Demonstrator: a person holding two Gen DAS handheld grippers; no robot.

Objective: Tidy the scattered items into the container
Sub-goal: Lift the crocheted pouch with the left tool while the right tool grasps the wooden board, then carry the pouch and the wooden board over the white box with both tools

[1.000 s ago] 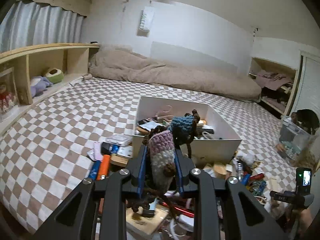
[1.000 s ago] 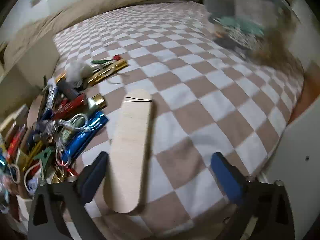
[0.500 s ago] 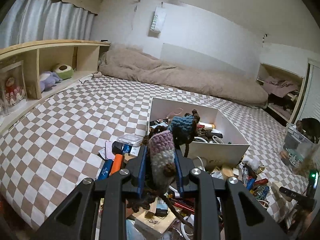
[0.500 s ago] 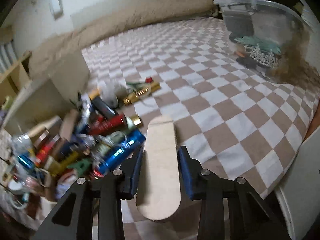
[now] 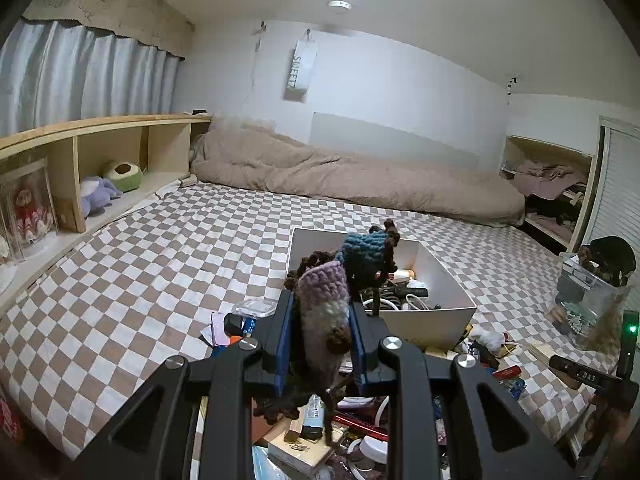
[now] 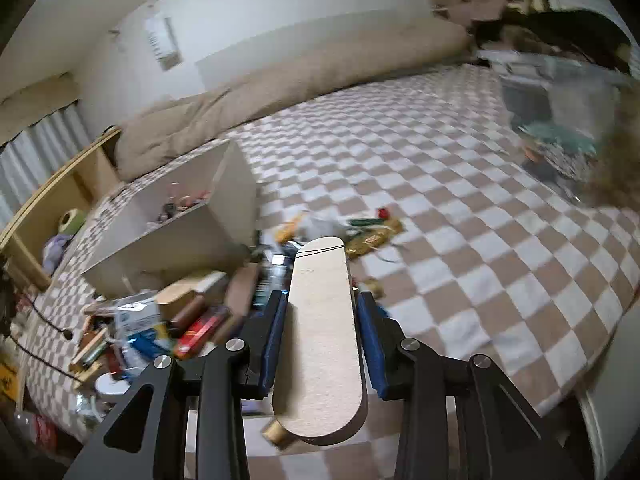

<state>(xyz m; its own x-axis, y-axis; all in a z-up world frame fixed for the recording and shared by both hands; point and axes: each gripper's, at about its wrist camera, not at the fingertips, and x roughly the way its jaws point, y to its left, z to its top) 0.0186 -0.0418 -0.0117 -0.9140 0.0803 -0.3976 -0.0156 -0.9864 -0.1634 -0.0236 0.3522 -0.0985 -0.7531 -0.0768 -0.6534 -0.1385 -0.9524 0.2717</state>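
- Left wrist view: your left hand-held gripper is clamped tight on a knitted toy, its purple-and-grey body squeezed between the blue pads and its teal part with brown yarn sticking up past the fingertips.
- The white box sits on the checked bed cover just beyond the toy; it is open on top, with cables and small things lying inside.
- A pile of scattered items lies on the bed cover below and beside the gripper, on the near side of the box.
- A rolled beige duvet runs along the far wall, and a wooden shelf on the left holds soft toys.
- Right wrist view: your right hand-held gripper has just closed and now grips a flat wooden board with rounded ends; both pads press on its long edges, and the board is held up clear of the bed cover.
- The white box stands to the left of the board, with the clutter spread in front of it. This view is blurred, so the small things are hard to name.
- A clear plastic tub sits at the far right.
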